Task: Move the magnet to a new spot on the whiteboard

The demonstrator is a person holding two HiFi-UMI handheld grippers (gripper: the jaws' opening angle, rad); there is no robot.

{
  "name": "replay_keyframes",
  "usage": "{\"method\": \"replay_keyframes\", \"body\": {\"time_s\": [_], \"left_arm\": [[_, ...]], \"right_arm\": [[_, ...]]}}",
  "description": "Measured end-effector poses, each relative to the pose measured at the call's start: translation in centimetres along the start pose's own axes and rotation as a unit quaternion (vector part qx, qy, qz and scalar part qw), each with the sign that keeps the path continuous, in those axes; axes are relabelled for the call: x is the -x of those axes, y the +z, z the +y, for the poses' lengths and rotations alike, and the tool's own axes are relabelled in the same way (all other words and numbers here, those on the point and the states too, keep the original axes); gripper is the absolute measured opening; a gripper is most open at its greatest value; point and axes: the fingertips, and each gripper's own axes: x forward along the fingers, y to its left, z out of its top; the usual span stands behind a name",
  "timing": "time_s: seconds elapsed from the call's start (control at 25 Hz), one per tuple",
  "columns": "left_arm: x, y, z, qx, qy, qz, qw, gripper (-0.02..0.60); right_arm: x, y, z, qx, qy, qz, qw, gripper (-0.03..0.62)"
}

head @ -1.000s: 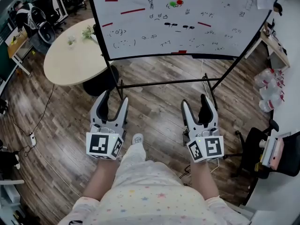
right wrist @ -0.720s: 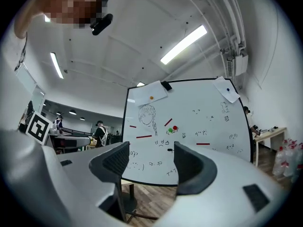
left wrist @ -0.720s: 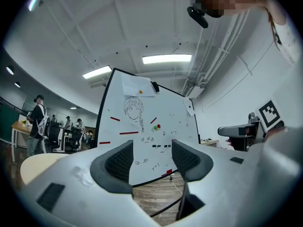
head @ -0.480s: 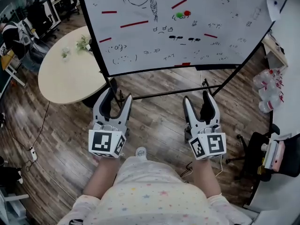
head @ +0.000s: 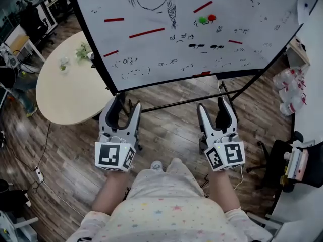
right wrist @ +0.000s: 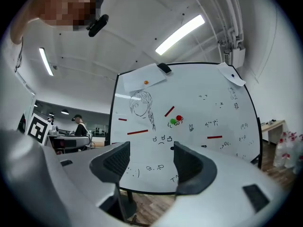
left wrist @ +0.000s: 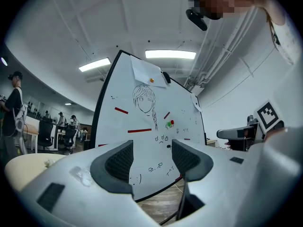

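Head view shows both hand-held grippers low in front of the person, side by side, pointing forward at the large white whiteboard on a black frame (head: 262, 14), with wooden floor between them and it. The left hand-held gripper (head: 126, 105) has its jaws spread with nothing between them, as the left gripper view confirms. The right hand-held gripper (head: 212, 107) is likewise spread and empty.

The likely targets are a small round red magnet (head: 211, 17) and a small round green magnet (head: 203, 20), touching or nearly so, high on the whiteboard and right of its middle. Which one the task means cannot be told. Being round, they offer no long axis to line up with. Several thin red strip magnets (head: 146, 33) also sit on the board, most of them slanted.

The pair lies ahead of and above the right hand-held gripper, almost in line with it, and off to the right of the left one. So the right hand looks the nearer. Both are well apart from the board, so a forward and upward reach seems needed. A round cream bench (head: 55, 95) stands past the board's left edge.
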Motion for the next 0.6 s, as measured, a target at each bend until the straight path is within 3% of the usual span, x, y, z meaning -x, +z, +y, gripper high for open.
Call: {"method": "replay_keyframes", "body": {"time_s": [0.36,0.6], "left_arm": [[-6.2,-2.4,1.9,0.000,0.019,0.019,0.9996,0.233],[-12.3,-2.4,2.4,-0.008,0.040,0.006,0.9992,0.233]], "right_arm": [[-6.5,-1.8,-3.6,-0.013,0.010,0.010,1.000,0.272],[-11.8,-1.1,-7.7,0.004,0.028,0.002,1.000,0.270]]}}
